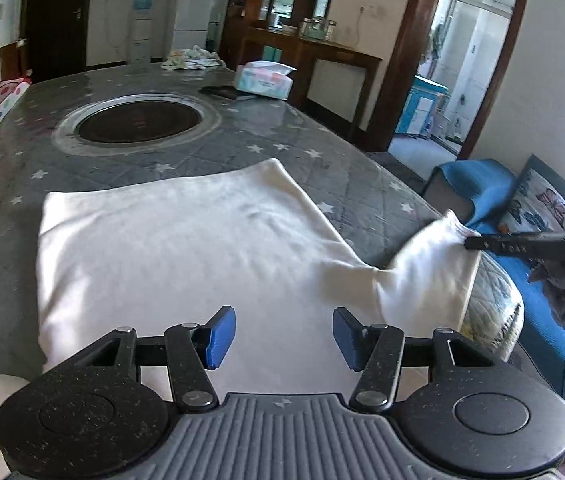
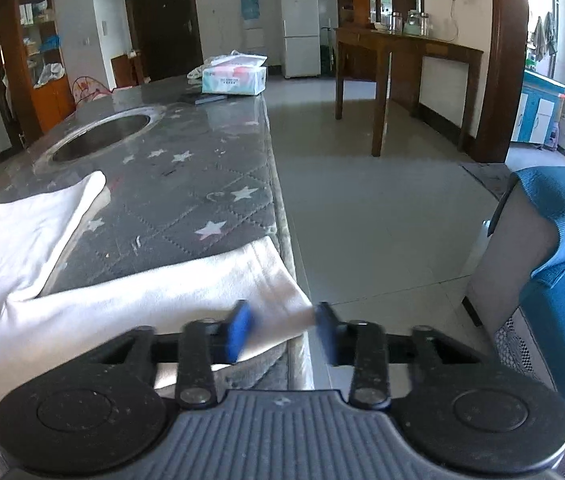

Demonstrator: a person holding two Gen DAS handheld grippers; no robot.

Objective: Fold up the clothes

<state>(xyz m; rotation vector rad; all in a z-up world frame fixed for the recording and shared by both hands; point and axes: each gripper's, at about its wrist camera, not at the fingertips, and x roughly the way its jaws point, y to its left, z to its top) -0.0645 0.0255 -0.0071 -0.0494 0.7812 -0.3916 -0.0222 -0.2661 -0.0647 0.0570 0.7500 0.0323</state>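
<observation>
Your counter [image 1: 242, 136] carries the white garment [image 1: 186, 248] flat at its near end, one sleeve [image 2: 186, 292] trailing to the right edge. Your left tongs [image 1: 284, 334] hover wide open above it, holding nothing. Your right tongs [image 2: 282, 330] straddle the sleeve end, blurred, pads apart.

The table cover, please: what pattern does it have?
Grey quilting with white stars; clearest in the right wrist view.
</observation>
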